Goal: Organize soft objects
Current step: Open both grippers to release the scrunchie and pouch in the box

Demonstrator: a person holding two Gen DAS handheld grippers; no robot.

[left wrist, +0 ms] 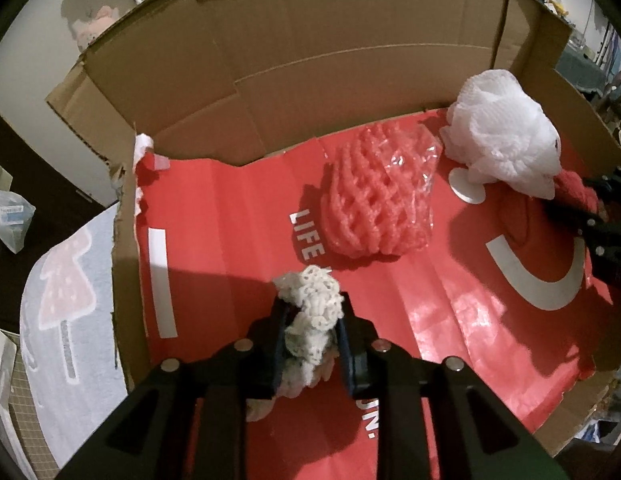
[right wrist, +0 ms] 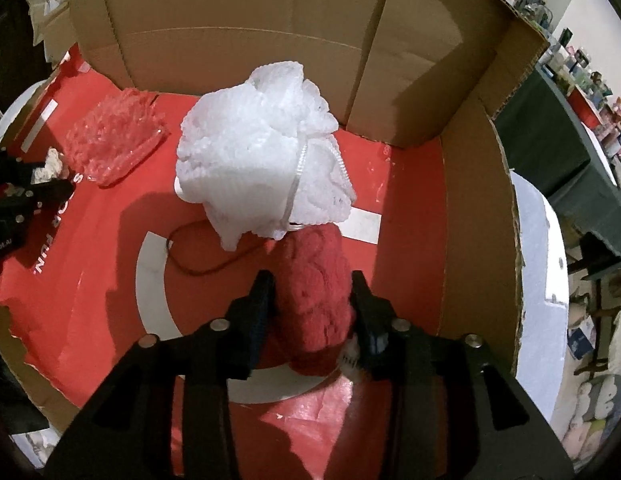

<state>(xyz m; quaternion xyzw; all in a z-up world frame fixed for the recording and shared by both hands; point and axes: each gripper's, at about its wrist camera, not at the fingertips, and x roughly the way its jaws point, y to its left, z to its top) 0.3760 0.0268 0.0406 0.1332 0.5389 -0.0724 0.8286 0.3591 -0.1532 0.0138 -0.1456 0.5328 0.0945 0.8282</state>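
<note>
Your left claw (left wrist: 310, 320) pointed steeply down into the cardboard box (left wrist: 350, 40), its jaws standing narrow with a cream crocheted bundle (left wrist: 312, 308) between them, the pads touching its sides just above the box's red printed floor (left wrist: 230, 220). Your right claw (right wrist: 310, 308) had its jaws somewhat wider apart around a red fuzzy bundle (right wrist: 316, 288), which filled the gap between the fingers. A white mesh pouf (right wrist: 262, 160) rested touching the red bundle's far end. A pink foam net (left wrist: 374, 196) lay near the back wall.
</note>
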